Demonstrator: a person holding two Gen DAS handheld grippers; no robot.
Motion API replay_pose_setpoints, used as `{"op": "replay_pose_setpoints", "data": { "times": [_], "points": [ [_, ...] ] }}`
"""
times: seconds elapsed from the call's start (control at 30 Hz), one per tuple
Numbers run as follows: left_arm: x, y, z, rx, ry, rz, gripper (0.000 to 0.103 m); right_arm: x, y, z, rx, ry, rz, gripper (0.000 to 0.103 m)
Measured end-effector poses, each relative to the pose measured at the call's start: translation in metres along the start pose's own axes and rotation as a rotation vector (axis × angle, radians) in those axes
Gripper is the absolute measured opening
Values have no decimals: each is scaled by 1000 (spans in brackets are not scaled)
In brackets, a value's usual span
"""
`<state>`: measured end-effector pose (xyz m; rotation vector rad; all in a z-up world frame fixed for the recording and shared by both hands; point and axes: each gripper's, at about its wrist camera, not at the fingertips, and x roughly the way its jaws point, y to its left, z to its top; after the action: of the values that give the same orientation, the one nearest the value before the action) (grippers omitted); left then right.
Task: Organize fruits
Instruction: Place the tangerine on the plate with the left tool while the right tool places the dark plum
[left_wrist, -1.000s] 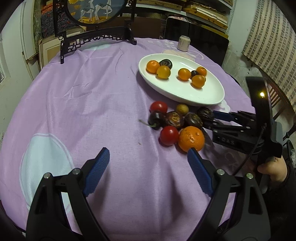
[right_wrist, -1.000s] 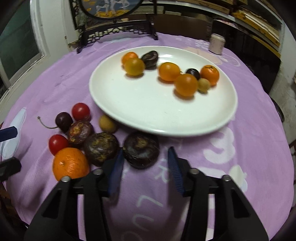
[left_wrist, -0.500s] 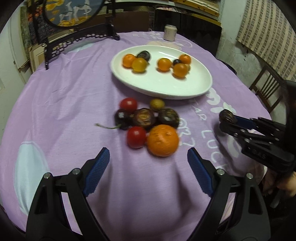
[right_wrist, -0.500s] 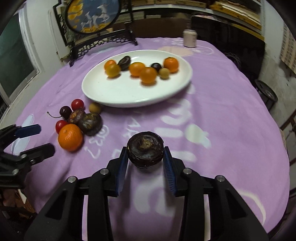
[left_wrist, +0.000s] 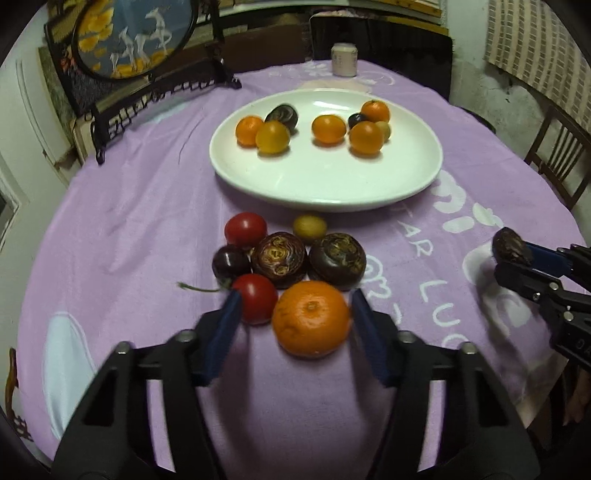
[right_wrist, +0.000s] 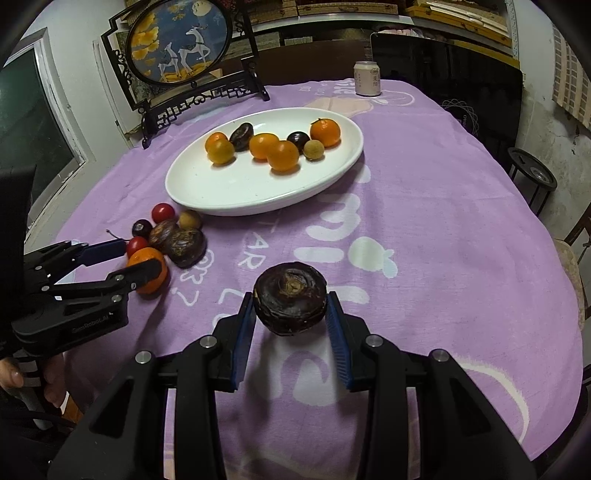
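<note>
A white oval plate holds several oranges and small dark fruits. In front of it on the purple cloth lies a cluster: two red tomatoes, a dark cherry, a small yellow-brown fruit, two dark brown fruits and a large orange. My left gripper is open, its fingers on either side of the large orange and one tomato. My right gripper is shut on a dark brown fruit, held above the cloth to the right of the cluster.
A black ornamental stand with a round deer picture stands at the back left. A can stands at the far edge of the table. A wooden chair stands at the right, a black stool beyond the table.
My left gripper has moved forward to the large orange and narrowed around it. My right gripper has lifted the dark brown fruit out of the cluster and pulled back to the right.
</note>
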<state>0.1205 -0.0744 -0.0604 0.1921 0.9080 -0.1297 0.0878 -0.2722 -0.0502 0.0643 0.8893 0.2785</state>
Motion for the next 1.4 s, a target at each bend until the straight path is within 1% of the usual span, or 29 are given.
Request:
{"op": "replay_pose_setpoints", "data": {
  "times": [0.03, 0.07, 0.13, 0.17, 0.23, 0.27, 0.3, 0.37, 0.47, 0.57, 0.8, 1.0, 1.07, 1.2, 1.27, 1.4],
  "points": [
    [-1, -1, -1, 10, -4, -6, 45, -1, 1, 0, -2, 0, 0, 39],
    [-2, -3, -2, 20, 2, -26, 42, -2, 3, 0, -6, -1, -2, 39],
    [-4, -5, -6, 37, -9, -11, 43, -3, 7, 1, -9, -3, -4, 39],
    [-4, -5, -7, 39, -12, -8, 45, -5, 9, 1, -10, -5, -3, 39],
    [0, -4, -9, 30, 2, -2, 47, -7, 11, 1, -11, -7, -1, 39],
    [4, -3, -10, 22, 9, -5, 47, -7, 13, 1, -12, -8, -2, 39],
    [5, -4, -11, 26, -6, 0, 47, -7, 14, 2, -9, -7, -2, 39],
    [7, -8, -11, 34, -12, 11, 47, -7, 15, 2, -6, -6, -1, 39],
    [6, -4, -11, 15, -15, -15, 44, -9, 18, 3, -8, -7, -7, 39],
    [0, 9, -14, -31, -4, -70, 43, -11, 19, 3, -7, -7, -16, 39],
    [-17, 43, -21, -118, -11, -78, 43, -10, 32, 10, -30, -14, -19, 39],
    [-34, 61, -16, -146, -53, -91, 43, -1, 43, 18, -49, -8, -13, 39],
    [-38, 68, -10, -153, -64, -103, 43, 2, 44, 20, -51, -5, -14, 39],
    [-40, 76, 8, -148, -81, -100, 43, 10, 45, 32, -63, -2, -21, 39],
    [-39, 78, 26, -144, -87, -109, 43, 12, 44, 42, -77, -12, -28, 39],
    [-25, 75, 80, -123, -92, -133, 43, 28, 36, 75, -84, -19, -30, 39]
  ]
}}
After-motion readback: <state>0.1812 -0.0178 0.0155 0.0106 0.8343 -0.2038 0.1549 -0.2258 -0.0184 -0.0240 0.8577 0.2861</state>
